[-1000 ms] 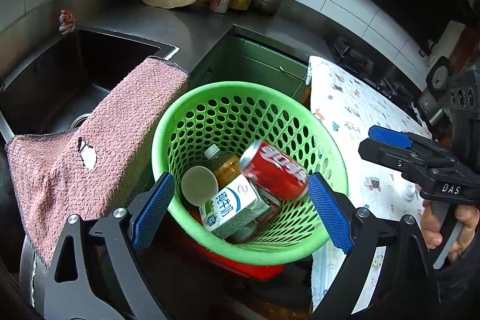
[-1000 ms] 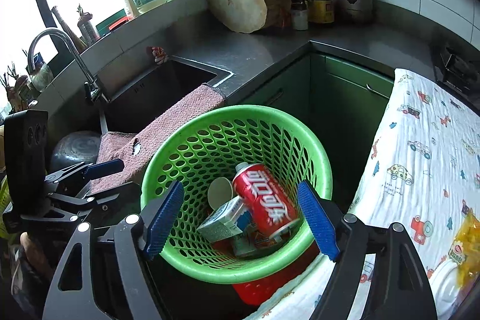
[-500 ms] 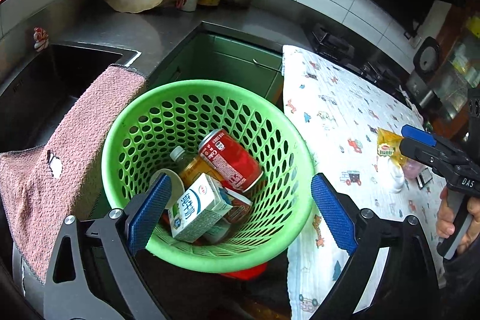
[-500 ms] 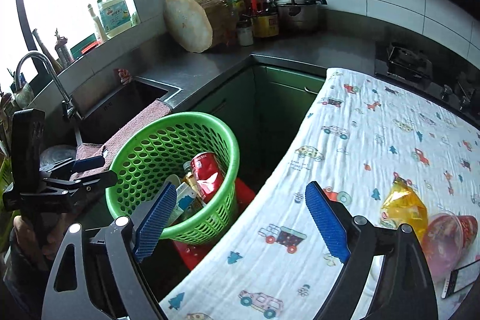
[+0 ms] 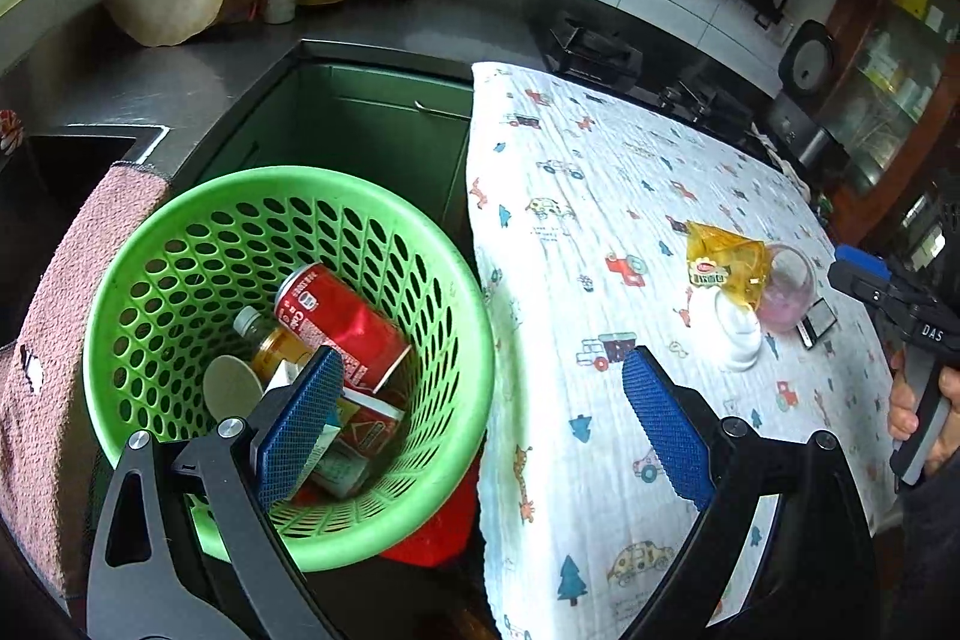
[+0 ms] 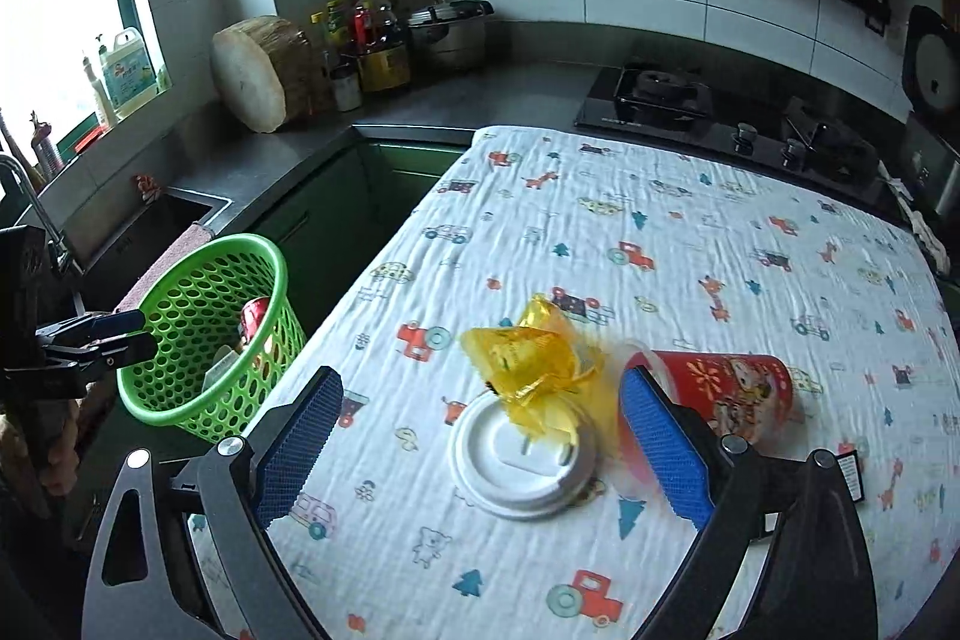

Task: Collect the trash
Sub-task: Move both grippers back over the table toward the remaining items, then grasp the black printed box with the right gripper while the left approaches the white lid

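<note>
Right gripper [image 6: 480, 436] hovers low-centre of its view over the patterned tablecloth [image 6: 690, 232], jaws opening wide with nothing pressed between them. Trash sits between the blue pads in the picture: white plastic lid [image 6: 516, 466] flat on the cloth, crumpled yellow wrapper [image 6: 534, 358] overlapping its upper edge, red paper cup [image 6: 720, 394] on its side just right of the wrapper, mouth partly hidden behind the right pad. Green basket [image 6: 204, 328] at left-centre, off the table edge, holding a red can [image 5: 342, 322], a bottle [image 5: 270, 340] and cartons. Left gripper [image 5: 480, 418] low in its own view, jaws apart and empty, left pad in front of the basket contents, right pad over the cloth. Pink towel [image 5: 66, 316] hangs at the left edge beside the basket. Upper left: wooden chopping block [image 6: 258, 76], bottles, pressure cooker [image 6: 450, 31]. Stove [image 6: 654, 97] upper right behind the table.
</note>
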